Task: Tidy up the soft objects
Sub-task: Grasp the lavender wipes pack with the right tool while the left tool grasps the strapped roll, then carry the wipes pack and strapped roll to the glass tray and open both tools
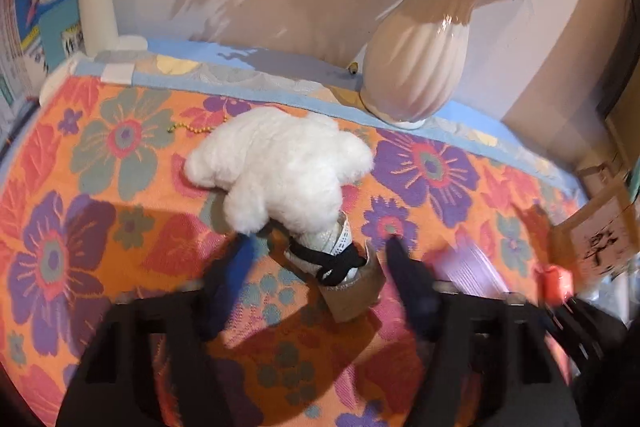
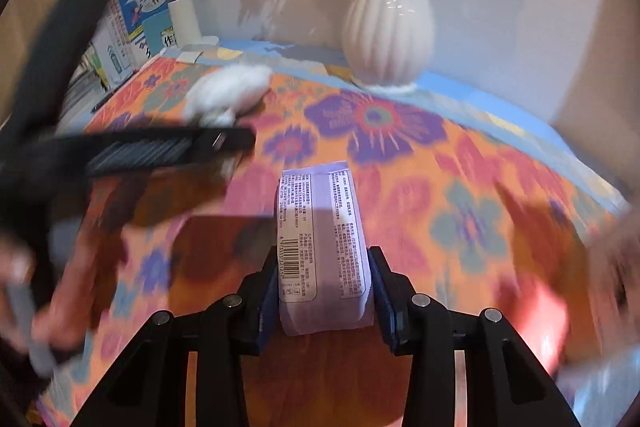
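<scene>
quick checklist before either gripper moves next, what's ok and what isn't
1. Right gripper has the tissue pack between its pads: ok, both pads press its sides.
2. Left gripper closed on the white plush toy: not ok, fingers stand apart from it either side.
3. Plush's brown tag lies between the left fingers: ok.
4. White vase apart from the plush: ok, it stands behind at the cloth's edge.
5. Grip depth on the pack: cannot tell, its near end is hidden.
</scene>
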Motion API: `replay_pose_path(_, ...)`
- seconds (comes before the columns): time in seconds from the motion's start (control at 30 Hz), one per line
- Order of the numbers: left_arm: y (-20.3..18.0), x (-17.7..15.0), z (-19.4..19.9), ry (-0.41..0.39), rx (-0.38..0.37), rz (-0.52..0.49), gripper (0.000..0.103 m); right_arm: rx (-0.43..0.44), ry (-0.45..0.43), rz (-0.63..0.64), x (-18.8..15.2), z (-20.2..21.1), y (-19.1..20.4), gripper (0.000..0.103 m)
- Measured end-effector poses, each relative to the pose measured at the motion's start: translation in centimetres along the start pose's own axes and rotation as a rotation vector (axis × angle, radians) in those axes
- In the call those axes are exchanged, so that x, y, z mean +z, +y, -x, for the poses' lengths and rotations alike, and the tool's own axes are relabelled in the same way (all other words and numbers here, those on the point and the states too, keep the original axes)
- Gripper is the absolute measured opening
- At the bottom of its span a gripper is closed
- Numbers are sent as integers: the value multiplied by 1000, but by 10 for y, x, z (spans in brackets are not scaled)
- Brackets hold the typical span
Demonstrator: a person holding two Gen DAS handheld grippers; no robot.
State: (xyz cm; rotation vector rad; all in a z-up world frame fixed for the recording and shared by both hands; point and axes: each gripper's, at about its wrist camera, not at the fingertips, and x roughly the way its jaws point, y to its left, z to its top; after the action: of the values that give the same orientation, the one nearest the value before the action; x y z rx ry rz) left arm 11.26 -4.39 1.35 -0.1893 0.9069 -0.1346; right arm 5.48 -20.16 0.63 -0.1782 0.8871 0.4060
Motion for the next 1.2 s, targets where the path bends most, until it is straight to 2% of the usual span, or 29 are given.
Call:
replay_pose_path(0.13, -7, -14, 11, 20, -31, -53, 38, 2, 1, -63, -38, 31, 2, 40)
replay_pose_path(0.23, -13, -40, 32, 19, -64, -83, 38, 24, 1, -98, -58, 47, 3, 40)
replay_pose_path(0.47, -32, -90, 82, -19, -146, -152, 38, 40, -18, -130, -84, 77, 21, 40)
replay_pose_path(0.67, -70, -82, 133, -107, -201, -218, 38, -39, -128, -169, -78, 127, 7, 40)
replay_pose_path(0.73, -86, -72, 148, -138, -225, -245, 38, -68, -184, -204, -74, 153, -8, 40)
replay_pose_path(0.87, -143, -53, 178, -208, -260, -339, 38, -154, -280, -304, -72, 201, -49, 40)
replay_pose_path(1.0, -206, -37, 187, -227, -347, -420, 38, -247, -376, -457, -80, 255, -115, 40)
replay_pose_path(1.1, -261, -29, 186, -230, -420, -485, 38, -297, -416, -583, -93, 282, -165, 40)
replay_pose_path(1.2, -304, -29, 176, -213, -451, -532, 38, -328, -431, -715, -117, 303, -209, 40)
